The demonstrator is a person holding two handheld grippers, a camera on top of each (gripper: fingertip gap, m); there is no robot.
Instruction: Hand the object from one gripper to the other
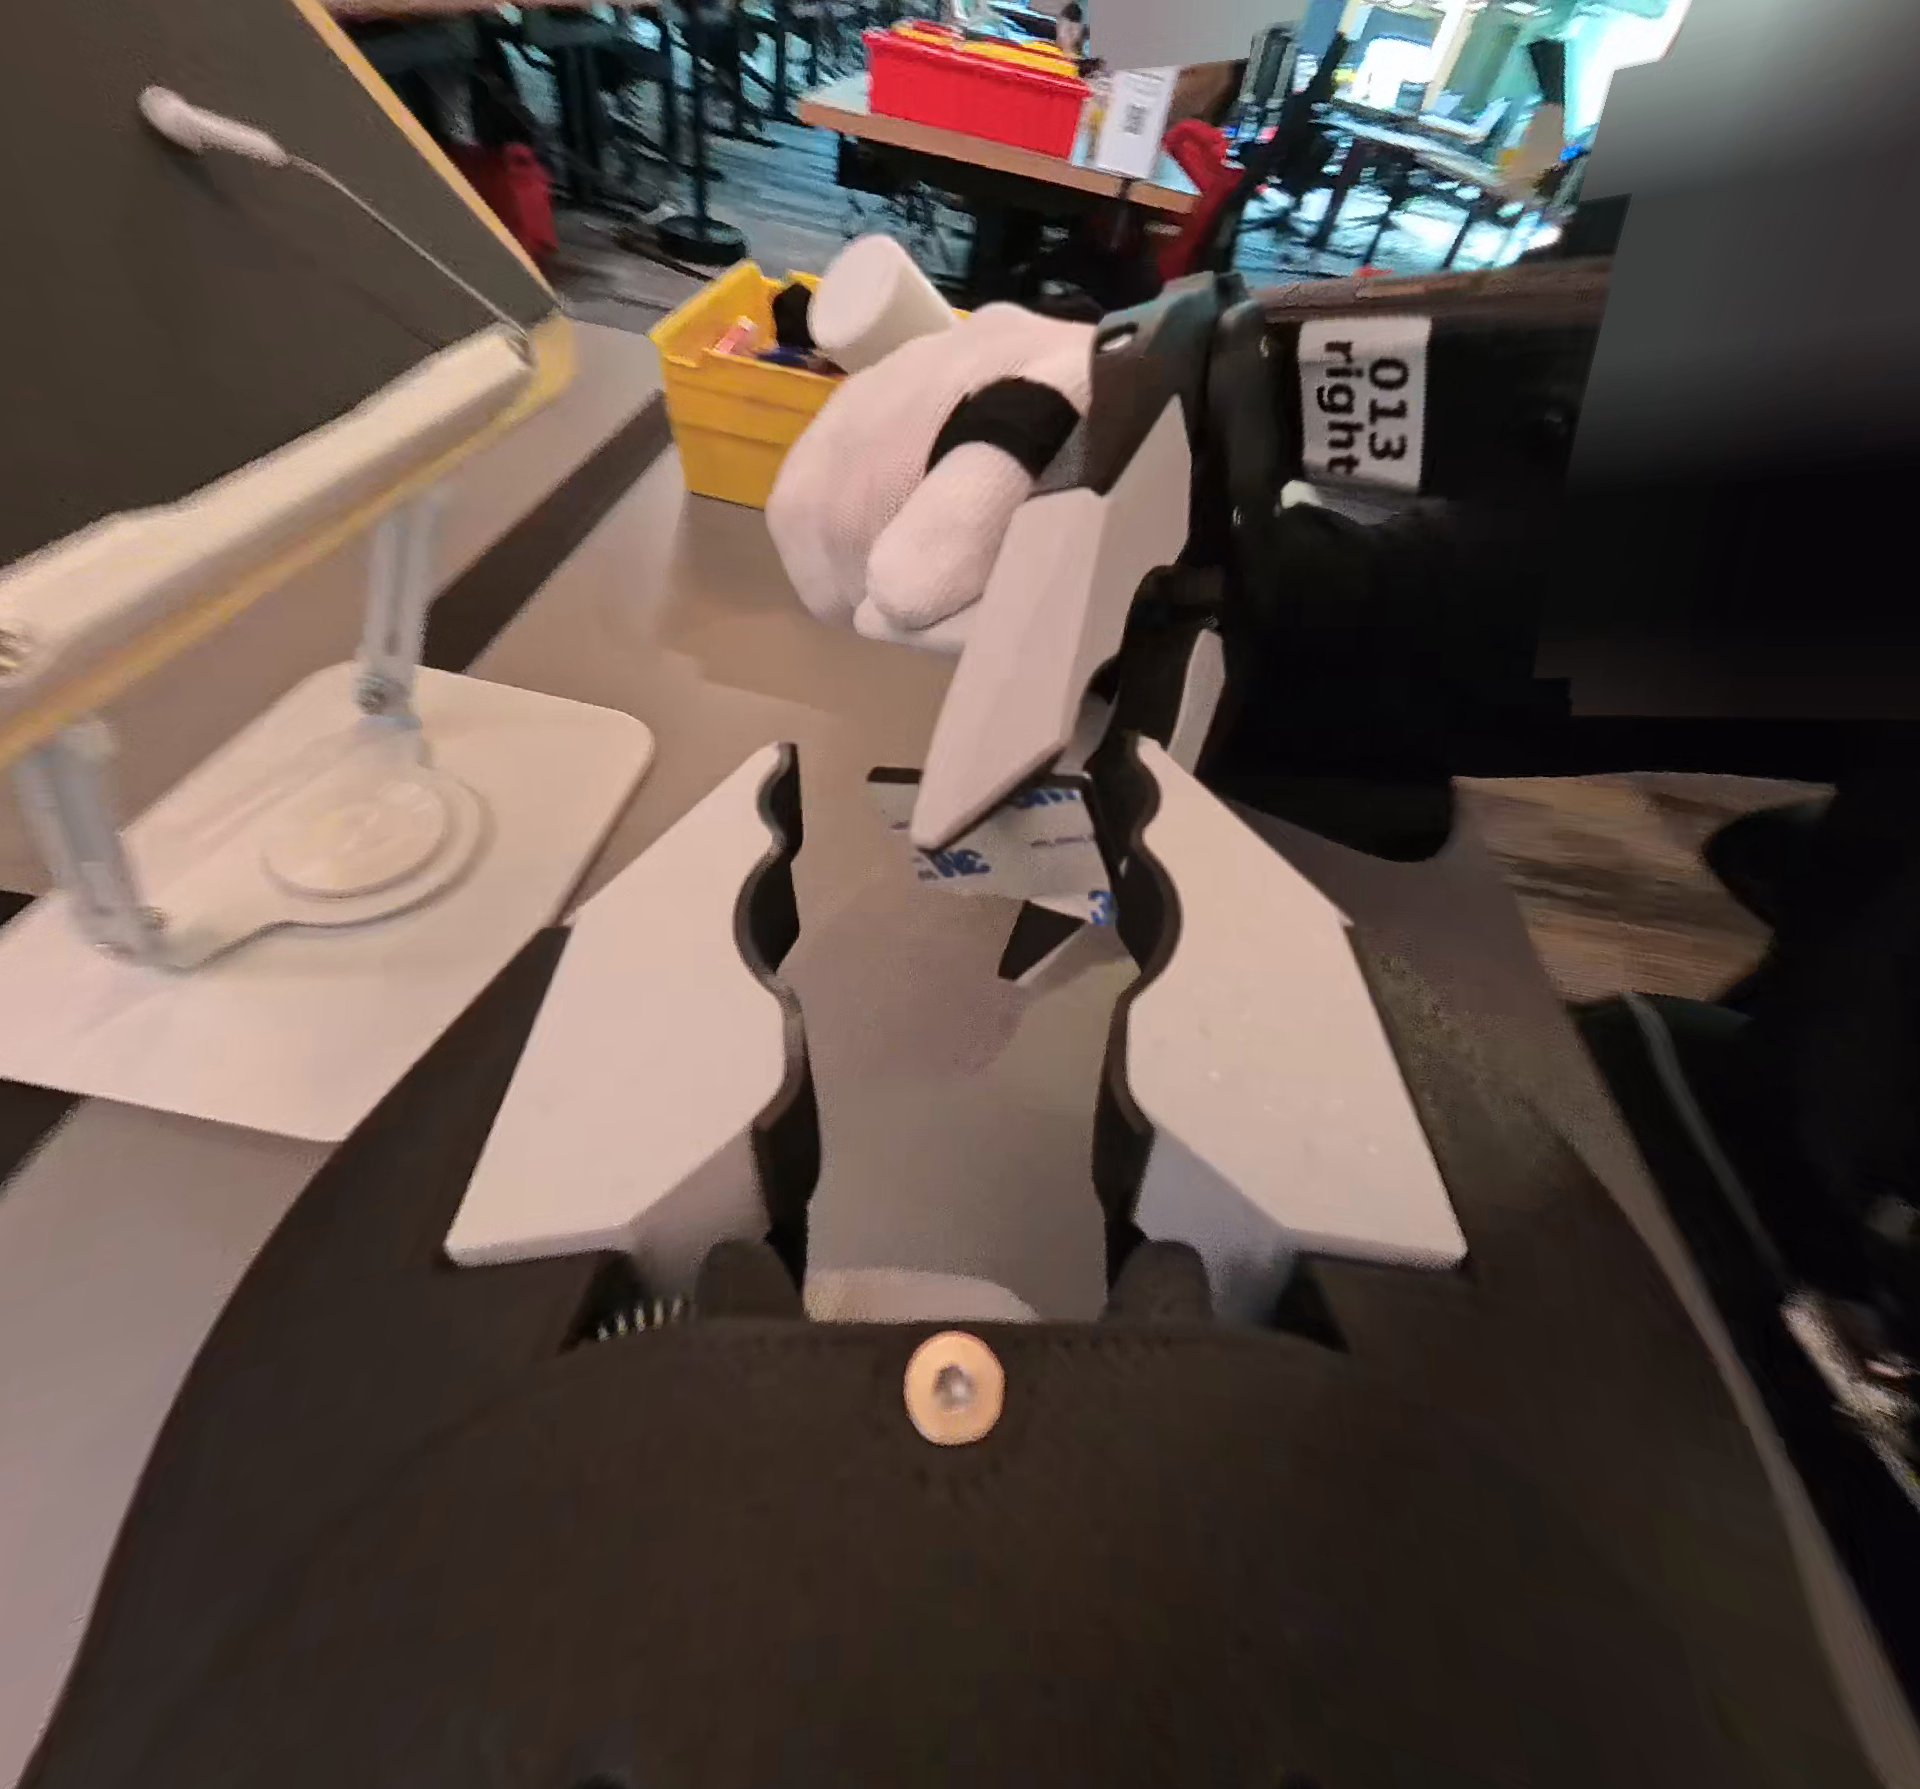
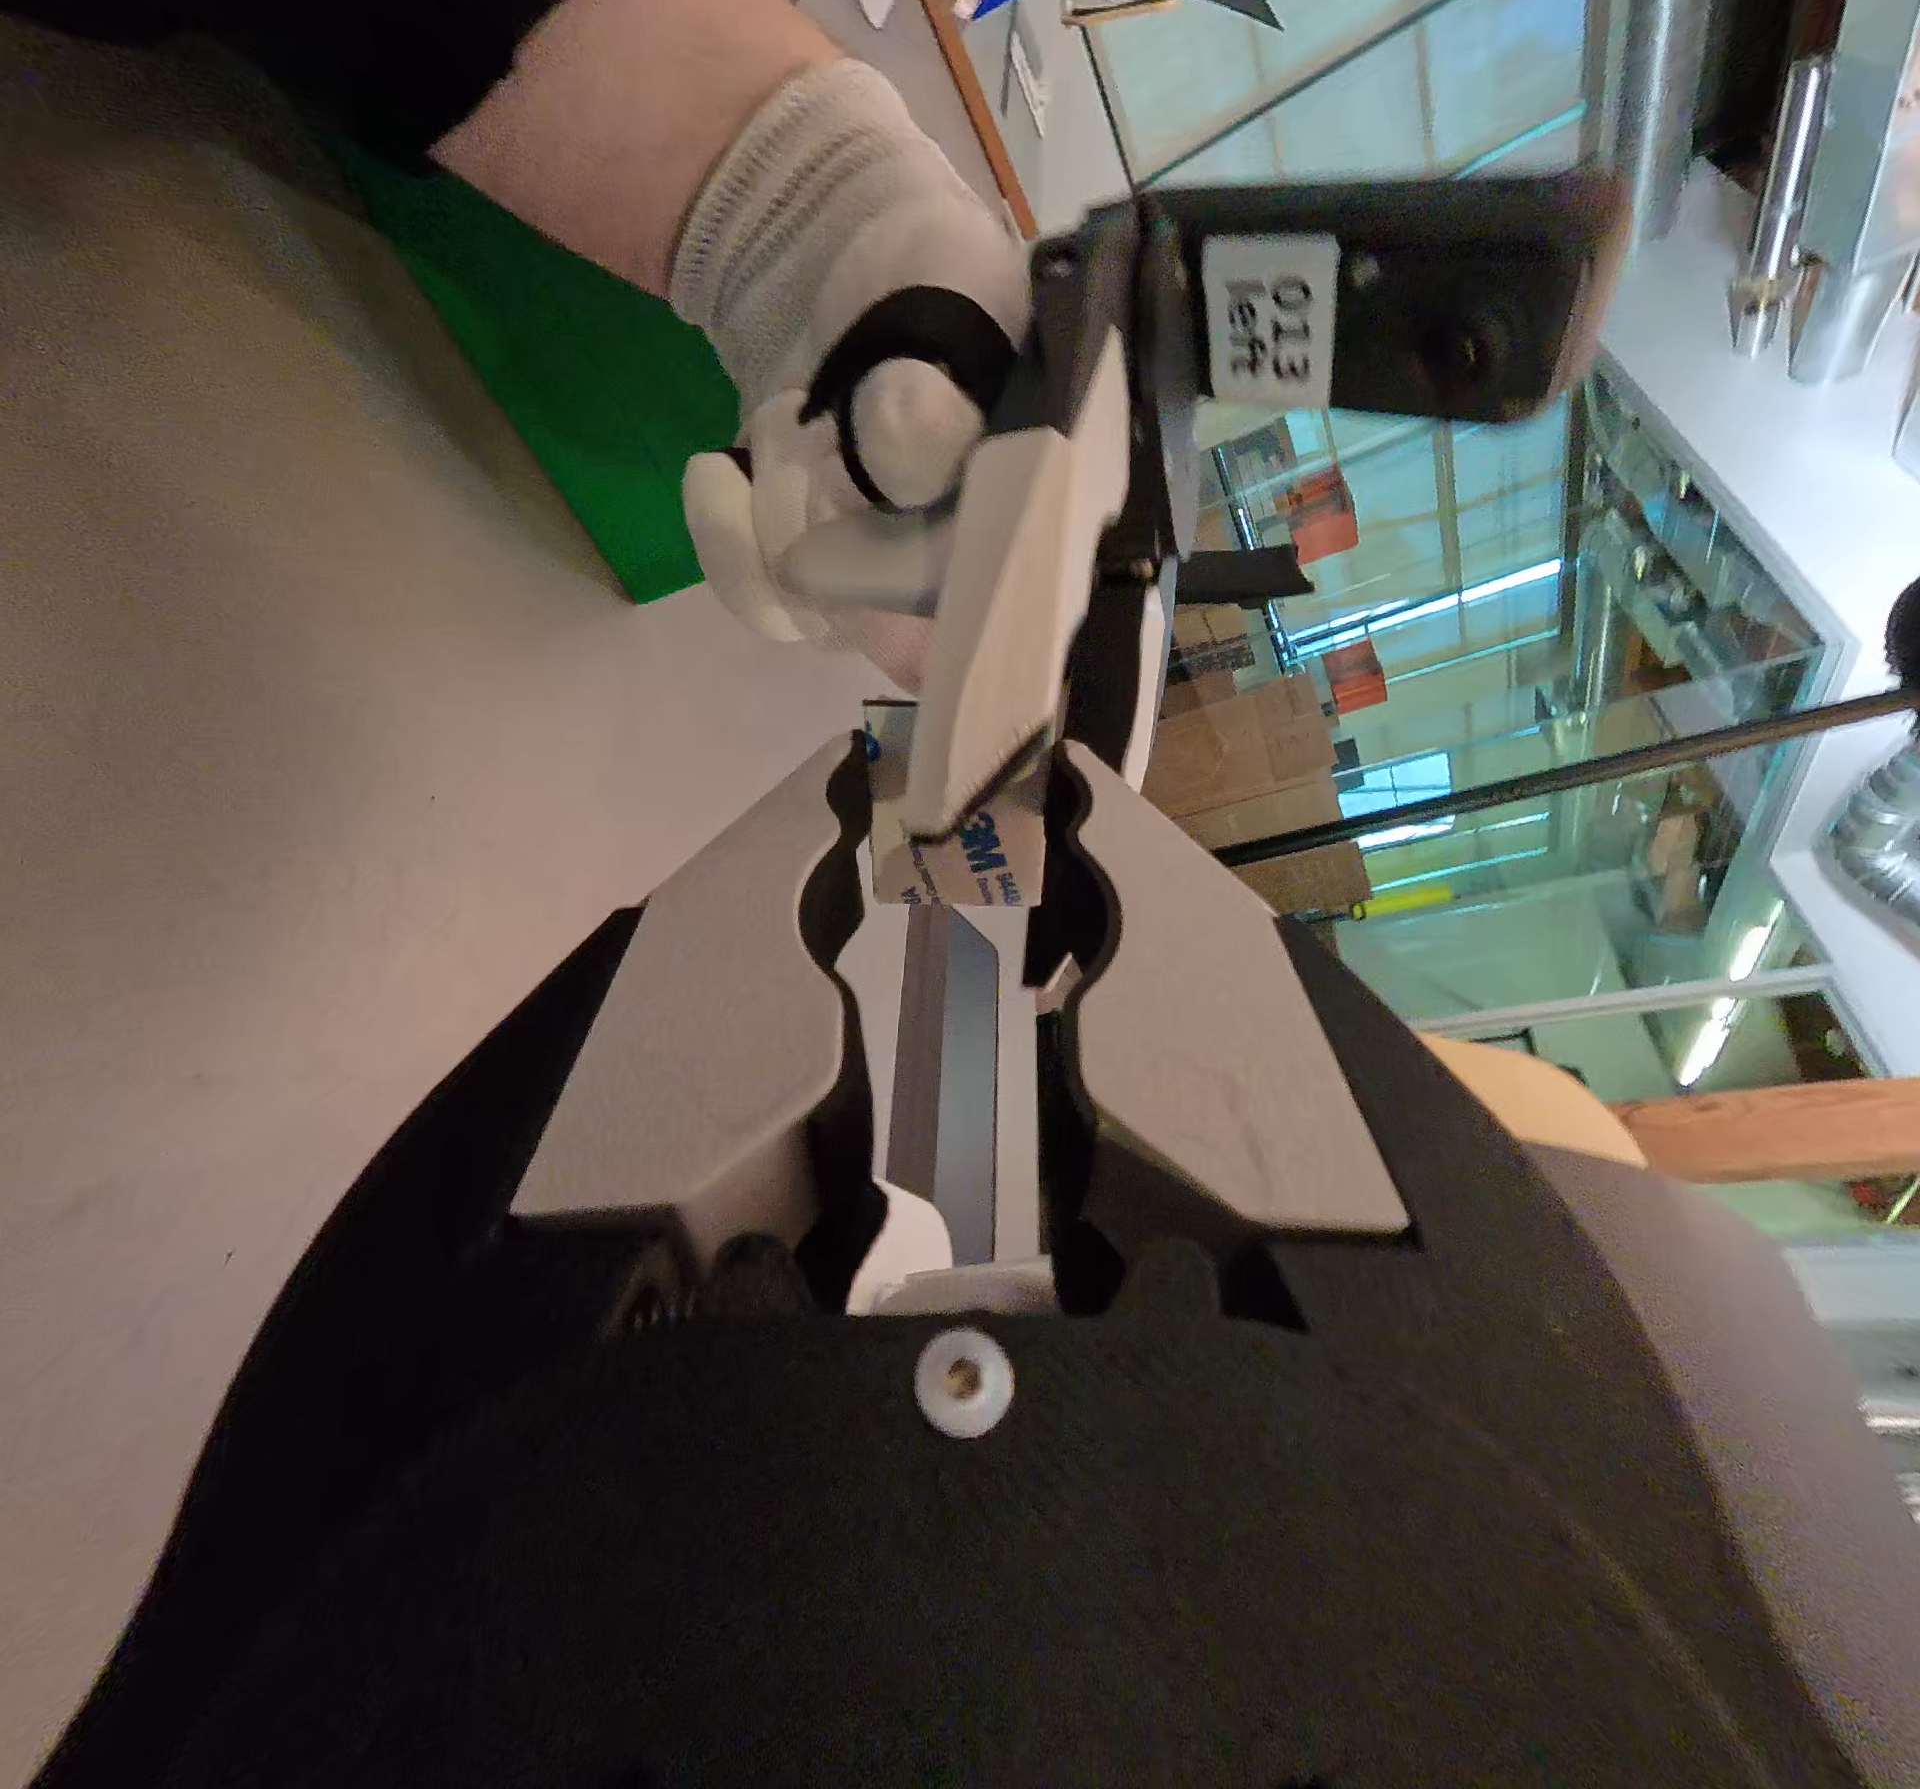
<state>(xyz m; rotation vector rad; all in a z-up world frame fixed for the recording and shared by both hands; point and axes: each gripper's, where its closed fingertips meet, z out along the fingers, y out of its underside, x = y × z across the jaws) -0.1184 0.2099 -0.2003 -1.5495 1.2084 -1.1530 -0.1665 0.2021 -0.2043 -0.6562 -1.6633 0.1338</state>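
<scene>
Judging the adhesive pad [image 2: 961, 856] light, thin and bendy, I see it between both claws' tips, above the bench [image 1: 665, 596]. My left claw [image 1: 961, 892] stands wide around it; the right claw [image 2: 961, 840] looks narrow, though I cannot tell which one grips, so I favour its bare edge.

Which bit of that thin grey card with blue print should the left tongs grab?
Probably the bare lower strip of the thin grey card with blue print, which sticks out past the right tongs. It is flat and thin, so the left tongs would best come from the opposite side, one finger on each flat face.
</scene>
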